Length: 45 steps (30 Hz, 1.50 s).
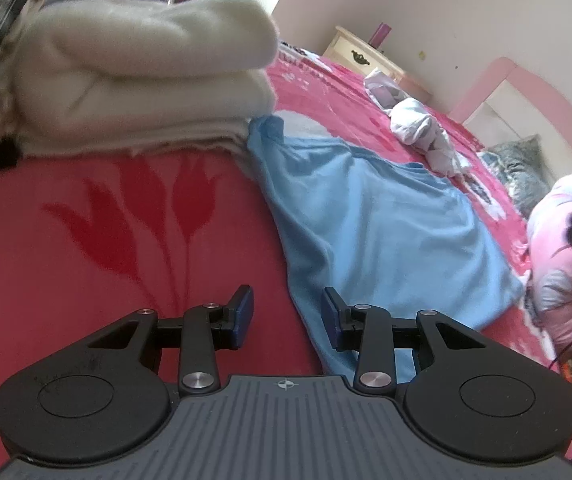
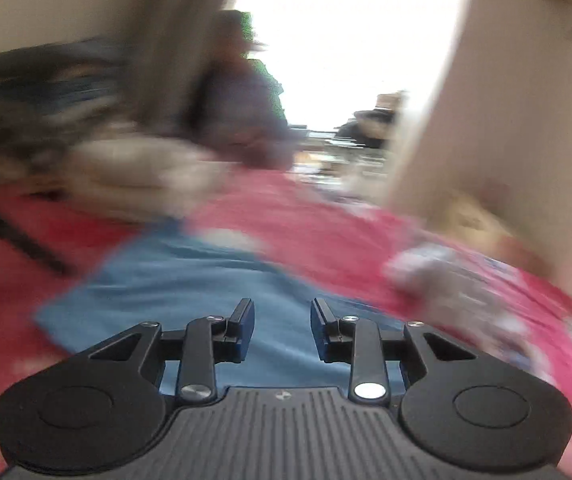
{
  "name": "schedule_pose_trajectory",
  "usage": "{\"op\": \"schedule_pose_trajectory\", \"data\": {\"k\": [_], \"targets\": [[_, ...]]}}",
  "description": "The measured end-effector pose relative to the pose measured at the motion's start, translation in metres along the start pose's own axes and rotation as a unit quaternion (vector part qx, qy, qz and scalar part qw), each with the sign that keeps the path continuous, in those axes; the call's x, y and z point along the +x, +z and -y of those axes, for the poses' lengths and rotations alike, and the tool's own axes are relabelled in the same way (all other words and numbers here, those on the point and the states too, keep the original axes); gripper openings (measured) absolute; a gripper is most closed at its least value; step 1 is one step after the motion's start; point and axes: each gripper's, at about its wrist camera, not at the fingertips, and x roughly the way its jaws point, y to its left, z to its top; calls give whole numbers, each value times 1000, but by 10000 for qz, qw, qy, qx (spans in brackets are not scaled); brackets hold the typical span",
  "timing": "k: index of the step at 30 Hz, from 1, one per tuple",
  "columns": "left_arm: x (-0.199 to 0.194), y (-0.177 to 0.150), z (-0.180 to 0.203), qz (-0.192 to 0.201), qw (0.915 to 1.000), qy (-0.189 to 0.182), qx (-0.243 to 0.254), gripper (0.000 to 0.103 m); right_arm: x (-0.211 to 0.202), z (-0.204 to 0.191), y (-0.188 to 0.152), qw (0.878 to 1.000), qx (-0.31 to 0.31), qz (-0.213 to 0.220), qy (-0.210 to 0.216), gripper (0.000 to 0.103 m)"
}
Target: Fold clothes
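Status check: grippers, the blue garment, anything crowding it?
Left gripper open, empty. Right gripper open, empty, view blurred. Blue garment flat on red bedspread. Folded cream blanket at its far corner.

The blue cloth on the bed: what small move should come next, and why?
Probably bring the left gripper to the near edge of the blue cloth and pinch it. Both grippers are open and empty, and the cloth lies spread out on the red bedspread.
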Motion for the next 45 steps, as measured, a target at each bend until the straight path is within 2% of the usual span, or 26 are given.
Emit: {"op": "schedule_pose_trajectory", "data": {"k": [3, 6, 9, 15, 18, 19, 20, 21, 22, 24, 26, 29, 31, 34, 36, 39, 43, 45], "targets": [[-1, -3, -3, -83, 9998, -150, -82, 37, 34, -51, 14, 9935, -630, -232, 915, 33], [-1, -3, -7, -114, 9995, -239, -175, 37, 62, -104, 14, 9812, -1266, -533, 1356, 39], [-2, -2, -11, -111, 9991, -321, -247, 37, 83, -130, 15, 9756, -1546, -680, 1402, 51], [0, 0, -18, -112, 9987, -412, -291, 37, 102, -158, 4, 9721, -1946, -814, 1028, 51], [-1, -1, -20, -102, 9984, -439, -350, 37, 109, -161, 1, 9739, -1948, -777, 873, 49], [-2, -1, -21, -93, 9983, -443, -357, 37, 111, -158, 1, 9763, -1834, -779, 846, 48], [-3, -1, -21, -84, 9984, -439, -358, 37, 114, -154, 1, 9789, -1698, -786, 825, 40], [-5, -1, -21, -74, 9984, -434, -359, 37, 117, -151, 2, 9817, -1540, -801, 786, 37], [-6, -2, -22, -68, 9984, -430, -368, 37, 119, -147, 2, 9847, -1368, -812, 717, 37], [-8, -2, -24, -62, 9983, -422, -399, 37, 123, -141, 1, 9894, -1096, -805, 504, 14], [-9, -2, -25, -65, 9981, -414, -450, 38, 127, -129, 2, 9945, -555, -778, 418, 8], [-8, 0, -25, -58, 9975, -455, -536, 38, 125, -105, 4, 9962, 434, -675, 347, 7], [-6, 3, -25, -45, 9966, -561, -604, 41, 117, -85, 1, 9910, 1159, -596, 316, 7], [3, 10, -29, -97, 9932, -761, -870, 43, 107, -53, -4, 9734, 2222, -478, 287, 7], [12, 16, -33, -124, 9896, -894, -1119, 44, 94, -41, -13, 9610, 2717, -413, 308, 7], [25, 25, -42, -107, 9809, -1114, -1590, 44, 89, -31, -20, 9516, 3039, -346, 294, 7], [44, 39, -57, -48, 9639, -1354, -2293, 44, 94, -33, -20, 9510, 3062, -324, 297, 7], [54, 47, -61, -60, 9603, -1322, -2456, 44, 93, -34, -20, 9514, 3048, -318, 297, 7]]}}
